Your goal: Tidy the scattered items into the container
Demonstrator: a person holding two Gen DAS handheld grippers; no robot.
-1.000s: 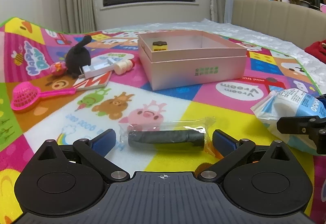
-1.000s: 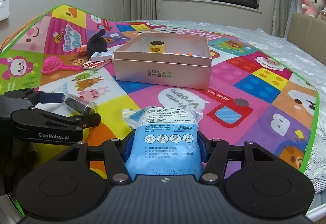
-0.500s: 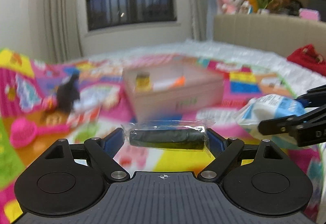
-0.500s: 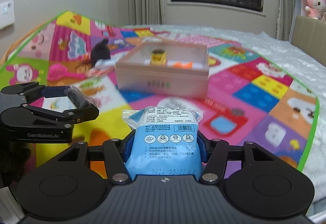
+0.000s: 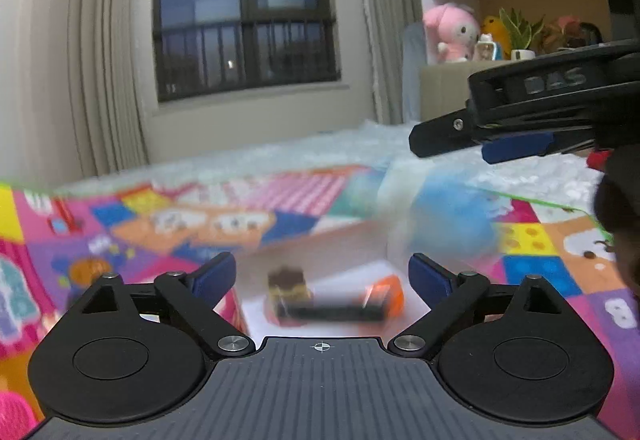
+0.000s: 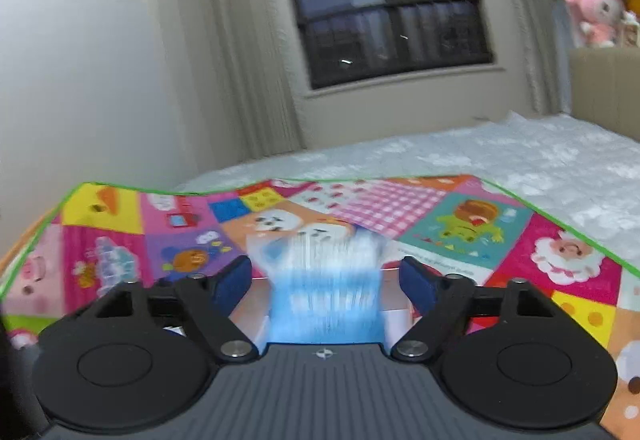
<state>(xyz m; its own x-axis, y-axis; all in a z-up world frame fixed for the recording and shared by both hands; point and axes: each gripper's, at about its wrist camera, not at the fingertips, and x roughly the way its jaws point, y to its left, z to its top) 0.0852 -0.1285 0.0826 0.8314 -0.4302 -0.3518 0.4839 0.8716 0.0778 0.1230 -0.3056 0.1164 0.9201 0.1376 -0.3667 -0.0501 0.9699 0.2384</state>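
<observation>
Over the pink box (image 5: 236, 304) my left gripper (image 5: 322, 272) stands open, its jaws still spreading with nothing between the pads. Below it the black wrapped item (image 5: 332, 312) is a blur inside the box, beside a small yellow-brown piece (image 5: 288, 282) and an orange piece (image 5: 384, 292). My right gripper (image 6: 326, 276) is opening above the box (image 6: 256, 296). The blue mask packet (image 6: 324, 292) streaks downward between its pads, touching neither. From the left wrist the right gripper (image 5: 452, 145) shows at upper right, and the packet (image 5: 452, 215) is a blue smear under it.
The colourful play mat (image 6: 460, 224) covers the bed around the box. A pink strainer (image 5: 12, 412) shows at the lower left corner. Plush toys (image 5: 452, 31) and plants sit on the headboard ledge at the right. A dark shape (image 5: 620, 220) fills the right edge.
Both grippers rose and moved forward over the box. The left let go of the black wrapped item, now in the box. The right's jaws spread and the blue packet drops.
</observation>
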